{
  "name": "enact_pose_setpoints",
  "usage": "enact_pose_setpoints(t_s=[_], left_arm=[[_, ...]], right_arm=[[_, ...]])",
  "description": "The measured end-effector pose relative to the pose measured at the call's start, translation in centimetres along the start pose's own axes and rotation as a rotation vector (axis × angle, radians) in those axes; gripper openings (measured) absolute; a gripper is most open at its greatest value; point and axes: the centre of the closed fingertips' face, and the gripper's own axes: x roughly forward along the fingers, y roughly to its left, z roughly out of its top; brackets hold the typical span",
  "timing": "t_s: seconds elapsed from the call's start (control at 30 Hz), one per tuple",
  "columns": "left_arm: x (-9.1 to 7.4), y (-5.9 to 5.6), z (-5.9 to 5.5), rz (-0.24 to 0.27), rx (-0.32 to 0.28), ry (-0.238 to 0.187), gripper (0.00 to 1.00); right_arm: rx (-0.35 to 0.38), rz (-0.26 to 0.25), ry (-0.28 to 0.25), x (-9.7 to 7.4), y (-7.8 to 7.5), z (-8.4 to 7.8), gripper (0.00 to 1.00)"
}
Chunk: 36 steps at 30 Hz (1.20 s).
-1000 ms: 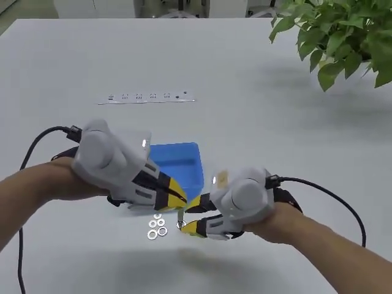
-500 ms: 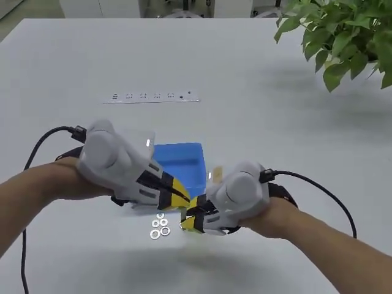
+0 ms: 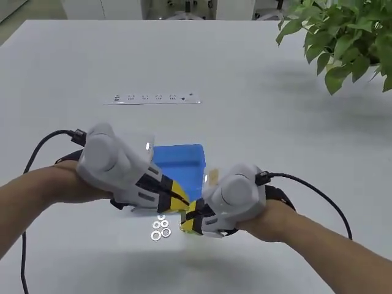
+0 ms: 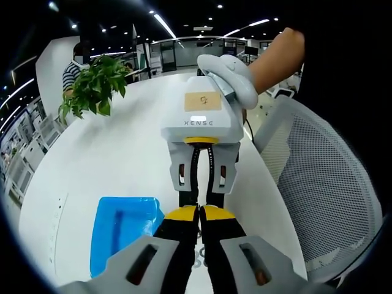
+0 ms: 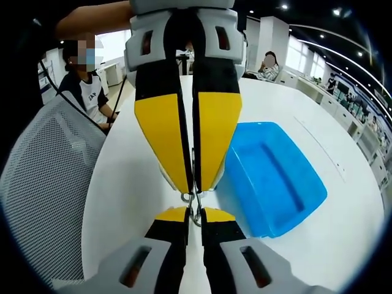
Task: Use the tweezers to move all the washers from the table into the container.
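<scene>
Several silver washers (image 3: 160,228) lie in a small cluster on the white table, in front of the blue container (image 3: 177,149). My left gripper (image 3: 182,205) and right gripper (image 3: 187,223) meet tip to tip just right of the washers. Thin metal tweezers (image 5: 194,205) sit between the yellow fingertips of both. In the right gripper view the left gripper (image 5: 195,184) comes down from above, jaws nearly together on the metal strip. My right gripper (image 5: 195,215) is shut on the same piece. The container (image 5: 272,177) holds nothing I can see.
A white power strip (image 3: 153,98) lies farther back on the table. A leafy plant (image 3: 343,37) stands at the back right. A mesh chair (image 4: 324,202) is behind the right hand. Cables trail from both grippers.
The right gripper has slid a little left, closer to the left gripper's tips. The left gripper and the washers have stayed where they were; the head camera has tilted slightly.
</scene>
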Motion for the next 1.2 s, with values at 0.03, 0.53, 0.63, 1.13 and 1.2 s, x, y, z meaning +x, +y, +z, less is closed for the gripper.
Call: enact_pose_setpoints(t_s=[0.03,0.53,0.63,1.13,1.2], left_arm=[[0.0,0.0,0.0,0.001,-0.001,-0.003,0.05],[0.1,0.3,0.0,0.019,0.017,-0.007,0.06],[-0.1,0.4,0.2,0.032,0.013,-0.017,0.06],[-0.9,0.8,0.6,0.080,-0.062,-0.079,0.25],[-1.2,0.9,0.5,0.094,-0.077,-0.088,0.27]], right_arm=[[0.002,-0.002,0.001,0.0,0.0,0.0,0.08],[0.017,-0.020,-0.004,-0.3,-0.1,-0.1,0.06],[0.023,-0.024,-0.017,-0.7,-0.3,0.1,0.06],[0.040,-0.043,-0.037,-2.0,-0.6,0.4,0.07],[0.044,-0.045,-0.042,-2.2,-0.7,0.4,0.07]])
